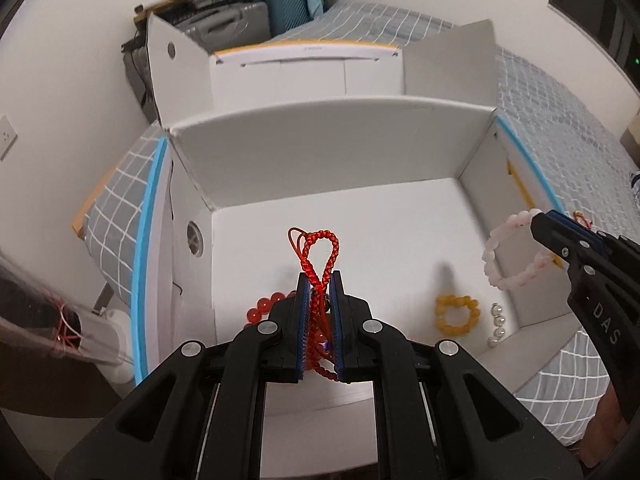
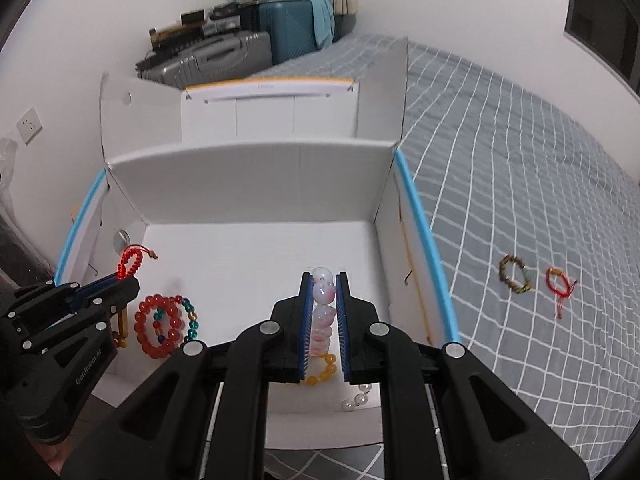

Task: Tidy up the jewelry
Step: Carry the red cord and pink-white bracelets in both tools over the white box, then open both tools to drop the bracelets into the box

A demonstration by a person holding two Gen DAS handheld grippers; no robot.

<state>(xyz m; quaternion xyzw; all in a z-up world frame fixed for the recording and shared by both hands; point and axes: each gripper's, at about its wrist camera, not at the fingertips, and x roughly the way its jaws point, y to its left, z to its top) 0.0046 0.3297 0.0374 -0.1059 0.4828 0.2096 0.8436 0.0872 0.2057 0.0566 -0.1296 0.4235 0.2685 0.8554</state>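
My left gripper [image 1: 319,280] is shut on a red braided cord bracelet [image 1: 318,250] and holds it above the floor of the open white box [image 1: 320,140]. It also shows in the right wrist view [image 2: 130,270]. My right gripper [image 2: 323,280] is shut on a pale pink bead bracelet [image 2: 324,300] over the box's right side; it shows in the left wrist view [image 1: 536,220] with the pink bracelet [image 1: 504,254]. In the box lie a red bead bracelet [image 2: 158,328], a yellow bead bracelet [image 1: 456,314] and a pearl string [image 1: 497,326].
A teal and gold bead bracelet [image 2: 190,316] lies by the red one. On the grey checked bedspread [image 2: 520,160] to the right of the box lie a brown-green bracelet [image 2: 515,274] and a red cord bracelet [image 2: 560,284]. Suitcases [image 2: 256,40] stand behind.
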